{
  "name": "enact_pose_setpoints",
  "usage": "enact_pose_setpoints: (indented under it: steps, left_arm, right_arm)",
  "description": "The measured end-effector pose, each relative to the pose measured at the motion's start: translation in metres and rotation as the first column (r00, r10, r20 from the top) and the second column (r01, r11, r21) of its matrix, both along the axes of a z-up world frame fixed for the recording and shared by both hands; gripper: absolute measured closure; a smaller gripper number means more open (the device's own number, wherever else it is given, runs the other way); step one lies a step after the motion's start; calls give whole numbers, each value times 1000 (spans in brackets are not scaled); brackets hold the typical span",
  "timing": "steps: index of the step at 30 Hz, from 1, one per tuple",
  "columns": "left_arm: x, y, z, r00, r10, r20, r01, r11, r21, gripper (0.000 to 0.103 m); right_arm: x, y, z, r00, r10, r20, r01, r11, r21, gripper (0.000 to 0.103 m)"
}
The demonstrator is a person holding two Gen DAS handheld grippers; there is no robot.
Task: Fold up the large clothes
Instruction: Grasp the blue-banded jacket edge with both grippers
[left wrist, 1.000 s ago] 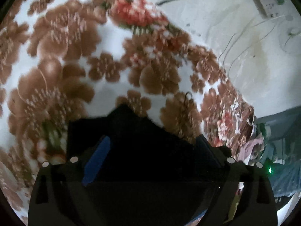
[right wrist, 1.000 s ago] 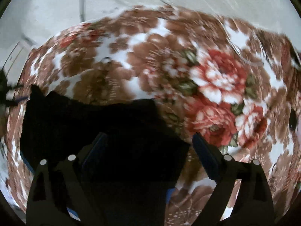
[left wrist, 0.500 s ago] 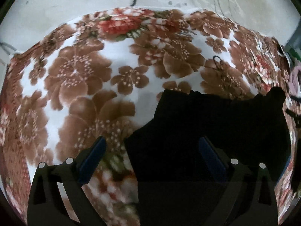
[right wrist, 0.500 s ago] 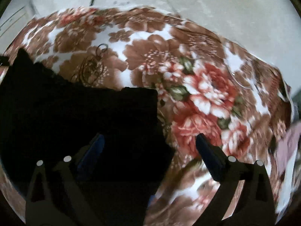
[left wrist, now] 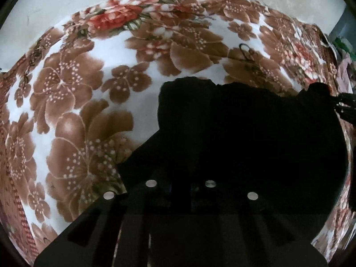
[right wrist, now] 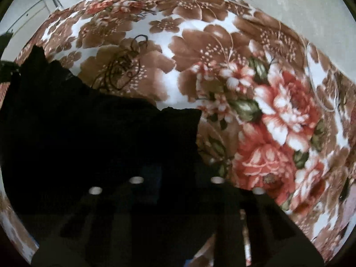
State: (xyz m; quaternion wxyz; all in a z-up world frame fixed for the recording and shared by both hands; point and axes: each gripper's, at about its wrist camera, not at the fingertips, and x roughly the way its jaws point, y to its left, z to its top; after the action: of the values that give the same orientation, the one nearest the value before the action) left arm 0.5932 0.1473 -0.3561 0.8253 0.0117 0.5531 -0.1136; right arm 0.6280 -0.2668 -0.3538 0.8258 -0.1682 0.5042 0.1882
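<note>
Item: black garment [left wrist: 244, 133], held at two near-edge points over a floral bedspread [left wrist: 73, 102].

Left to right: my left gripper [left wrist: 180, 191] has its fingers drawn close together over dark cloth, which I judge pinched at the garment's near left edge, so that side can be lifted and carried without sagging. The garment lies flat across the bedspread between both tools, its far edge ragged and its body too dark to show creases. My right gripper [right wrist: 175, 184] is likewise narrowed on the garment's [right wrist: 100, 138] near right portion; I take the matched holds as meant to keep the edge taut and level for a fold. Loose dark thread [right wrist: 124, 66] lies beyond the far edge on the bedspread [right wrist: 278, 111], apart from the cloth.
</note>
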Motion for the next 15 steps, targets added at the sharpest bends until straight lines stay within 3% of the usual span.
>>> enact_pose_setpoints:
  steps: [4, 8, 10, 13, 15]
  left_arm:
    - [-10, 8, 27, 999, 19, 32, -17, 999, -36, 95]
    - [-16, 6, 52, 998, 23, 66, -22, 1000, -2, 96]
    - [-11, 6, 41, 999, 20, 48, -22, 999, 40, 96]
    - [4, 10, 2, 999, 36, -4, -35, 997, 70, 96]
    - [10, 4, -21, 999, 35, -9, -33, 994, 105, 90]
  right_arm:
    - [-1, -20, 21, 999, -49, -9, 50, 998, 47, 85]
    - [-4, -24, 46, 997, -77, 7, 77, 994, 78, 86]
    - [0, -13, 38, 998, -54, 14, 54, 998, 24, 86]
    - [9, 6, -3, 1000, -8, 9, 8, 996, -84, 84]
    - [14, 10, -28, 999, -10, 33, 14, 991, -129, 68]
